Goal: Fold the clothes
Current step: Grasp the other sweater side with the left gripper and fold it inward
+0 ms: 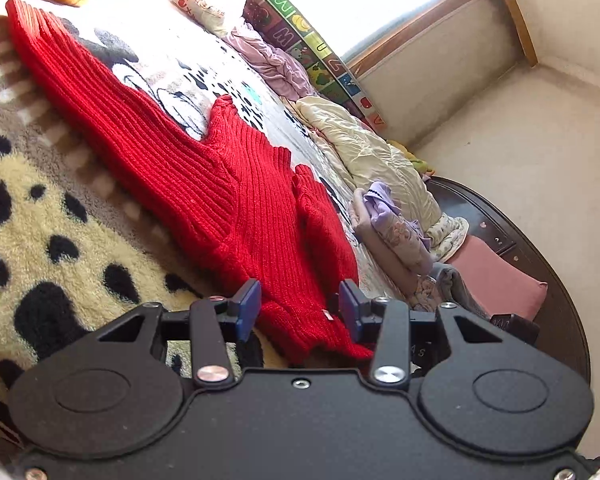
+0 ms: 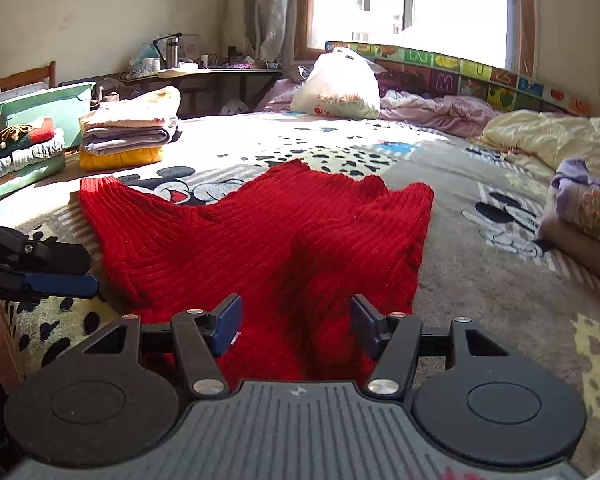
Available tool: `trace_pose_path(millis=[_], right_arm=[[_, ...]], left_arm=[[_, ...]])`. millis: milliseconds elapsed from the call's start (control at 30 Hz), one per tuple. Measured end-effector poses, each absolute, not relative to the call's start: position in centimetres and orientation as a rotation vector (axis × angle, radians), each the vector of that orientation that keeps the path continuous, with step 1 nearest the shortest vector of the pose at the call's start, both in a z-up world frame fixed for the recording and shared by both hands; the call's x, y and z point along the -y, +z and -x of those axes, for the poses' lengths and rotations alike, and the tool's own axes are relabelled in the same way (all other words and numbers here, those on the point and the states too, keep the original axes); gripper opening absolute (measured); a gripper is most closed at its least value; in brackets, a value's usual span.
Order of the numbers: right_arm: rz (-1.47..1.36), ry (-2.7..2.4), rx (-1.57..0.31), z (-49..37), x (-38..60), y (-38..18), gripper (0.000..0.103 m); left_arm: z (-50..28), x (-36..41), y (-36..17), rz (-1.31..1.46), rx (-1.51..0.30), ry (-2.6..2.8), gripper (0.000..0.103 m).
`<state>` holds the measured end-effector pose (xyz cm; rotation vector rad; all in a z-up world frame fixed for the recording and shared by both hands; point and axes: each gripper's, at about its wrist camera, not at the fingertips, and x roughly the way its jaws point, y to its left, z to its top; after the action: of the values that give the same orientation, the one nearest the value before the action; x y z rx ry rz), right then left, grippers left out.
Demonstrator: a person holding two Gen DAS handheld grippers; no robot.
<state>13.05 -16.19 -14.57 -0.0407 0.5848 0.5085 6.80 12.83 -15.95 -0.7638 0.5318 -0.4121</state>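
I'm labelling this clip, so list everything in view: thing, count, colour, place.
sweater: one, red ribbed knit, spread on the bed before both tools
blanket: one, spotted cartoon print, covering the bed
folded stacks: two, mixed colours, far left
storage bin: one, green, behind the stacks
white bag: one, by the window
cream quilt: one, bunched, right
lilac bundle: one, right edge
left tool: jaws apart, sweater hem between
right tool: jaws apart over sweater
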Motion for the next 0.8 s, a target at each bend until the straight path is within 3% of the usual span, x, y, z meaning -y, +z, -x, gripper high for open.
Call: trace_pose_path(millis=[100,567,800], right_arm=[[-0.127,0.508,-0.575,-13.3,18.0,-15.6,0.061],[0.235,0.63,-0.505,-7.0,11.9,-13.7,0.061],[0.227,0.699,-0.563,-4.8,9.6,-14.5,0.061]], left_arm=[[-6.5,-14.1,-15.9,0.782,-0.499,-0.342,0.041],[-9.4,-20.2,-17.4,0.951,-0.467,0.039,0.042],[-12.3,-20.6,-17.2,0.937,-0.449,0.057,0.03]])
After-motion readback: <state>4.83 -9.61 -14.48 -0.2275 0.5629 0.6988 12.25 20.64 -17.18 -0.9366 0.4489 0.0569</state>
